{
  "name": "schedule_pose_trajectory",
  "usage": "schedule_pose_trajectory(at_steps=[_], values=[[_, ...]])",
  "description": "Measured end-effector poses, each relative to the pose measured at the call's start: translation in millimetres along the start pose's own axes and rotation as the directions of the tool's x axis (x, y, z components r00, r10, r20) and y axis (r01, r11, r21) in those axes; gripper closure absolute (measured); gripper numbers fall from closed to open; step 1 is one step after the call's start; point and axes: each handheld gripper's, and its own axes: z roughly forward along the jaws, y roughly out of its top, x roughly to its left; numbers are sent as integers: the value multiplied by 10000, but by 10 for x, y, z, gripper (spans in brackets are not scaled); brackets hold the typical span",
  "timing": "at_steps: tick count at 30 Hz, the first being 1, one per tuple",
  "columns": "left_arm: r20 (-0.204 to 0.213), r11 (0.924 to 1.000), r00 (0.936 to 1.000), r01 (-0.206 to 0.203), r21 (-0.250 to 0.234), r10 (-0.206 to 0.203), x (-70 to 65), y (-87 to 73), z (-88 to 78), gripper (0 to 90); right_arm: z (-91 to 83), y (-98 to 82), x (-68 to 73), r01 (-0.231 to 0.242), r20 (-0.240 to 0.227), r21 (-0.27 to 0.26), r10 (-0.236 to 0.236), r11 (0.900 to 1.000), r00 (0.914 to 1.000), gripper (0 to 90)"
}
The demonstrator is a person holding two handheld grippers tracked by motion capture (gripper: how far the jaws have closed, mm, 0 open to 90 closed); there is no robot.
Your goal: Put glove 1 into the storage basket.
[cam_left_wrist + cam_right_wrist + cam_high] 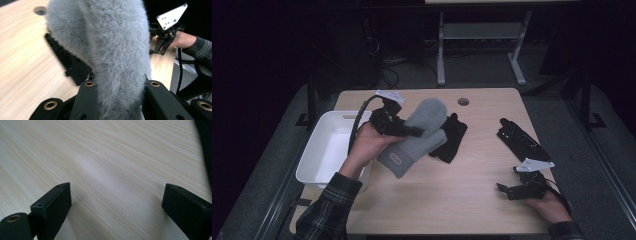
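High view overhead; gripper views close, sharing the table (452,200).

Dim room; light falls from above on the pale wooden table (452,195), the surroundings nearly black. The fluffy grey mitten (112,50) looks soft-edged close up; a faint sheen crosses the tabletop grain.

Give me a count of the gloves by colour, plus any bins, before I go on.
Grey mitten, held in the left tool: 1
Black gloves lying on the table: 2, one beside the mitten, one at the right
White bin at the table's left edge: 1
Total: 4
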Motion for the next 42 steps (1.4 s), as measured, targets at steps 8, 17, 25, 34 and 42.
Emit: schedule_pose_trajectory(at_steps=[8,17,25,34,42], values=[[-760,9988,9965,328,-353,-355,98,7,-430,729,0,0,0,1,4,1,-1,10000,10000,87],[-1507,9931,9831,945,-689,-1040,290,-155,-886,729,0,0,0,5,3,2,-5,10000,10000,87],[-2109,9809,9594,1714,-922,-1875,517,-469,-1153,729,0,0,0,-3,1,1,3,10000,10000,87],[-2369,9593,9300,2656,-961,-2812,751,-887,-1201,729,0,0,0,-1,4,5,1,10000,10000,87],[-2494,9272,8939,3702,-572,-3723,1028,-1256,-1082,729,0,0,0,-26,17,1,26,10000,10000,88]])
